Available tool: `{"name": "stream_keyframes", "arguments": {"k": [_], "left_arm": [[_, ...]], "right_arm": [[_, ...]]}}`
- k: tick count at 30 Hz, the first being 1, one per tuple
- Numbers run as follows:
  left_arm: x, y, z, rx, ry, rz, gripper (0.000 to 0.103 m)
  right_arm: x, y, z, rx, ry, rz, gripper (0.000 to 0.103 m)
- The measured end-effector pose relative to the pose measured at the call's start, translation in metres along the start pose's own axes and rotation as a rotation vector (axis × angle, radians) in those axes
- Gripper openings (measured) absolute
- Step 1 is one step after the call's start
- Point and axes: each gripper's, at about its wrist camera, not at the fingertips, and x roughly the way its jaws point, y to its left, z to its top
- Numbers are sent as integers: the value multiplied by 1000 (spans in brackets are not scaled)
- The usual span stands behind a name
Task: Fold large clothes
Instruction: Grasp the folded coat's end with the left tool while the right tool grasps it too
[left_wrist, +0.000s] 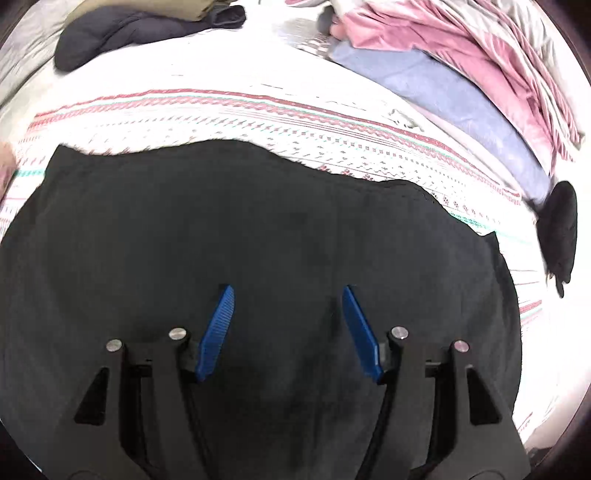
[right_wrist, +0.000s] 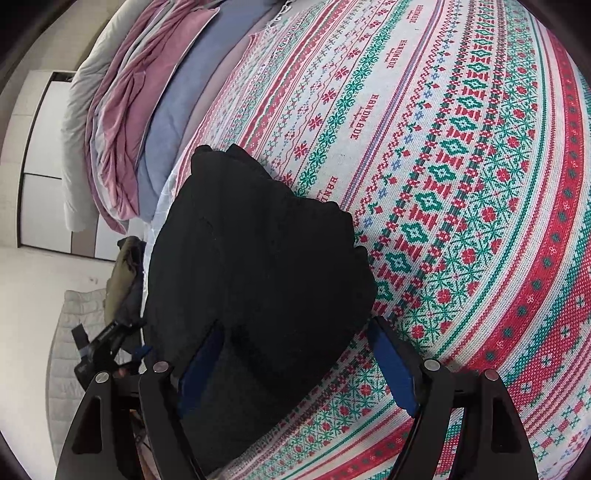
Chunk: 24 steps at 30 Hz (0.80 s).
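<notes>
We find one black garment (left_wrist: 240, 236) of soft, matte fabric lying on the patterned bedspread (left_wrist: 258, 122). In the left wrist view it lies spread broad and fairly flat, its far edge wavy. In the right wrist view the black garment (right_wrist: 258, 258) appears bunched and rumpled, lying beside the bed's edge, its surface creased.

A black garment (right_wrist: 258, 258) lies on a white bedspread (right_wrist: 461, 184) patterned in red and green bands, with pink (right_wrist: 122, 110) and blue bedding (right_wrist: 177, 103) at ten o'clock.
</notes>
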Motion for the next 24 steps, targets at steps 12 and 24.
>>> {"name": "stream_keyframes", "arguments": {"k": [12,24], "left_arm": [[34,-18,11,16,3,208,63],[-40,-6,-46,104,-100,127,63]], "right_arm": [[5,7,0,-26,0,-18,81],[5,3,3,-24,12,-4,82]]}}
